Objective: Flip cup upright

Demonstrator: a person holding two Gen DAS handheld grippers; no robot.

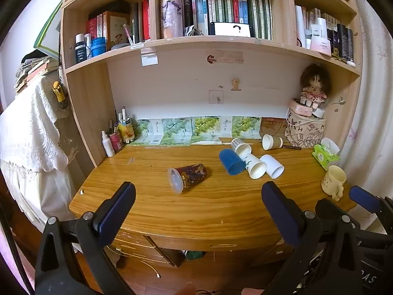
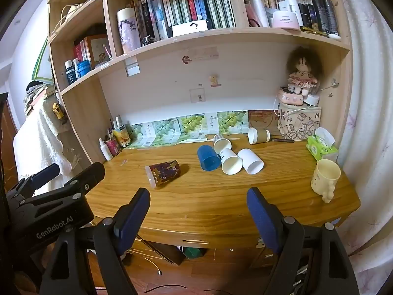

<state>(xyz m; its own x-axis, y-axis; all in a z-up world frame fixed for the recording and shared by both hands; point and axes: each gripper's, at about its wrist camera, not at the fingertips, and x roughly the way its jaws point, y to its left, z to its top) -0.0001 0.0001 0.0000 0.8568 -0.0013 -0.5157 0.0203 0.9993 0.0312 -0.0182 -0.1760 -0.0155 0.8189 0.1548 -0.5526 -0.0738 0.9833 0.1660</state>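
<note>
Your left gripper [image 1: 197,198] hangs off the desk's front edge, pads wide apart, nothing between them. Your right gripper [image 2: 198,205] sits the same way beside it, pads apart and empty, also short of the front edge.

Desk [image 1: 211,211]: glossy wood-grain top with a curved front edge, bare along the front half. Dark patterned cup [image 1: 188,177] lies on its side near the middle, slightly left, clear rim toward the front-left. Right of it, toward the back, a cluster of tipped cups touching or nearly so: blue cup [image 1: 231,161], white cups [image 1: 255,164], a striped one behind. Brown-sleeved cup [image 1: 271,142] lies near the back edge. Cream mug [image 2: 324,178] stands upright at the right edge, tissue box [image 2: 321,147] behind it.

Room: bookshelf [image 1: 211,40] built over the desk, packed with books and bottles; doll [image 2: 303,73] on a box in the back-right corner; bottles and pens in the back-left corner; lace cloth [image 1: 29,132] draped at left; wood floor below.
</note>
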